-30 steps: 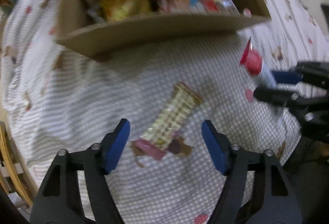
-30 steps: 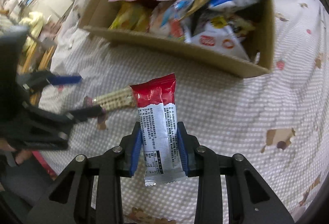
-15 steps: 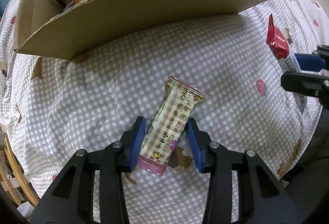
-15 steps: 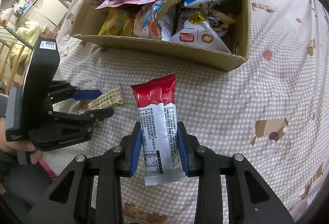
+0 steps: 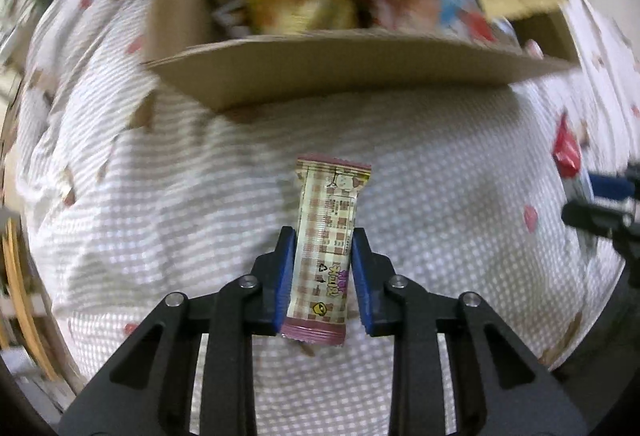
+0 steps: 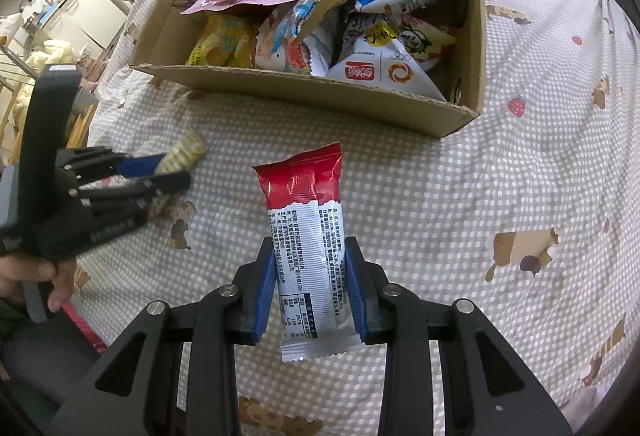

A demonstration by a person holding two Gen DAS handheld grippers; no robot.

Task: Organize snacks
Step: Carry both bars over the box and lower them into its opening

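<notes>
Checked bedspread [image 5: 440, 155]: left gripper [image 5: 322, 276], spread a second ago, closing on wafer bar [image 5: 328, 232], seemingly lifted; right gripper [image 6: 311, 290] pinches red-white packet [image 6: 308, 236]; boxing likely next

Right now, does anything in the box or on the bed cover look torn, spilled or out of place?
Nothing looks damaged or spilled. The cardboard box is crammed, its snack bags heaped at angles, some poking above the rim. Two bars are outside it: the checked wafer bar between the closing jaws of the left gripper, the red-and-white bar in the right gripper.
</notes>
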